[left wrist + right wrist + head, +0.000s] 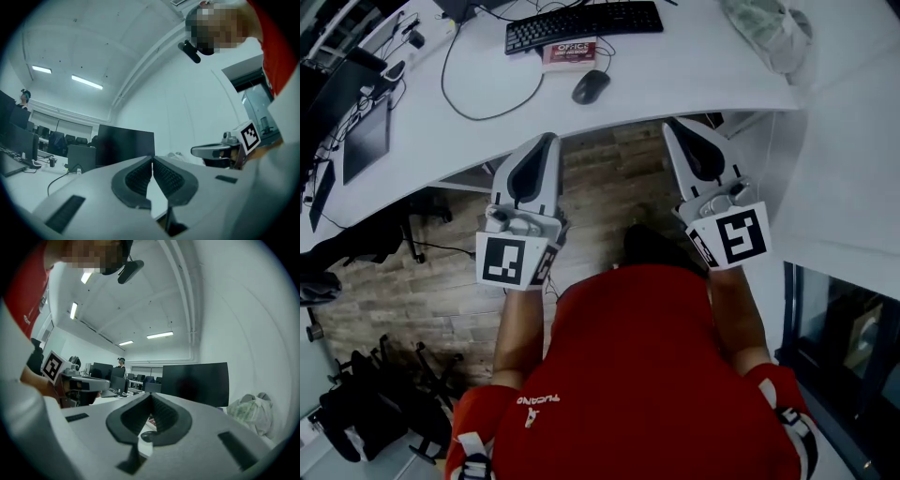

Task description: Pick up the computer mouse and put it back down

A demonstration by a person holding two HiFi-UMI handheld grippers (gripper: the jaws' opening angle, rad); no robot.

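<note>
Your left gripper (549, 141) & right gripper (672, 127): jaws pressed together, nothing btwn. Computer mouse (591, 86) lies on desk (694, 70) beyond both, nearer than keyboard (584, 23).

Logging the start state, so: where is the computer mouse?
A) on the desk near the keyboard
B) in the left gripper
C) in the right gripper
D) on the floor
A: the computer mouse lies on the white desk, just this side of the keyboard, with nothing touching it.

left hand-held gripper (546, 141): jaws together, empty | right hand-held gripper (672, 127): jaws together, empty | both level, side by side
</note>
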